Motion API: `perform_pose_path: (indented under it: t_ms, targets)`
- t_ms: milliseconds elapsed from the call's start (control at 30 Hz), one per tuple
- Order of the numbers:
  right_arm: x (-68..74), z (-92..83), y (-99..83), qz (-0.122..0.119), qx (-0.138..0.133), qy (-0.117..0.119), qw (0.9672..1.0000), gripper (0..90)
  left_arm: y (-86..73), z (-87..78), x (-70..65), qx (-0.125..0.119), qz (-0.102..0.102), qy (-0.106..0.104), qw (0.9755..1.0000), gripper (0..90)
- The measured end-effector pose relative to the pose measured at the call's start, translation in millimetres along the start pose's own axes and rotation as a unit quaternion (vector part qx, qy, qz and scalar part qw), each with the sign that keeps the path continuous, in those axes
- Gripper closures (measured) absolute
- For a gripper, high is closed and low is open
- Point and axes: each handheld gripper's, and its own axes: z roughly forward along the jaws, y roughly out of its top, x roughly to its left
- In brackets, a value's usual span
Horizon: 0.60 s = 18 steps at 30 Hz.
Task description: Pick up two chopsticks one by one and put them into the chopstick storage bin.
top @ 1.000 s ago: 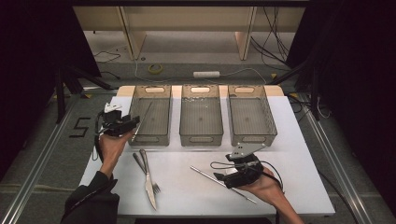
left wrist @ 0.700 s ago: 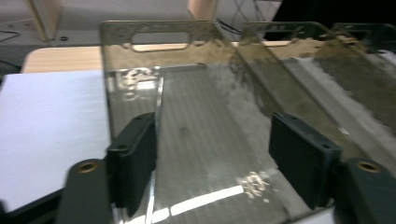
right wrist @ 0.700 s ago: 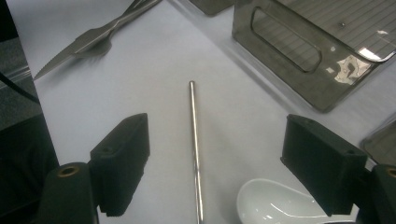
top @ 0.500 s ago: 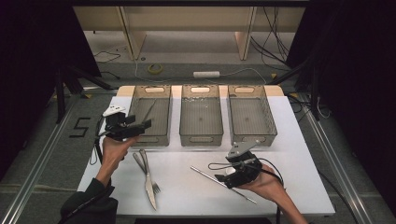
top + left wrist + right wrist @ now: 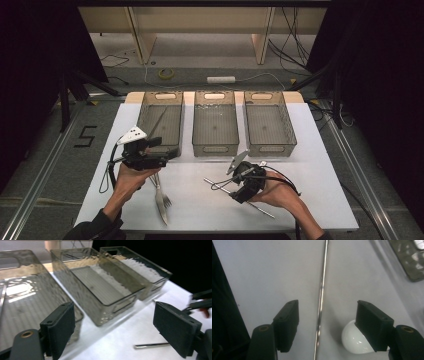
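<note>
Closing my right gripper (image 5: 325, 315) onto the chopstick (image 5: 321, 293), I see its long axis running straight between the parted jaws near the counter's (image 5: 310, 165) front edge.

We see the white table (image 5: 310, 165) lit brightly from above, while the room to the left and right of it falls into near black. The high view is soft and slightly grainy. In the left gripper view, glare flares white on the floor of the nearest clear bin (image 5: 22, 290), and the far bins blur. In the right gripper view, the metal rod (image 5: 322, 290) glints, the near jaws look soft, and a faint shadow lies beside the white rounded object (image 5: 352, 340).
</note>
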Motion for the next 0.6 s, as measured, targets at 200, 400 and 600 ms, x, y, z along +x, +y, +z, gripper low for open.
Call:
perform_pose_path:
  t_ms: [200,400,600]
  targets:
    - [0.1,13.9,6.9,-0.012,0.028,-0.002,0.9995,43.8,-7.4,-4.7,-12.3,-0.002,0.018,-0.010,0.9998,16.7]
    - [1.0,22.3,9.4,-0.027,0.049,0.002,0.9984,51.9,-13.1,-6.3,-19.7,0.004,0.026,-0.012,0.9996,16.7]
    - [0.7,30.0,10.9,-0.025,0.067,0.000,0.9975,60.3,-16.0,-8.4,-22.2,0.005,0.026,-0.014,0.9995,16.7]
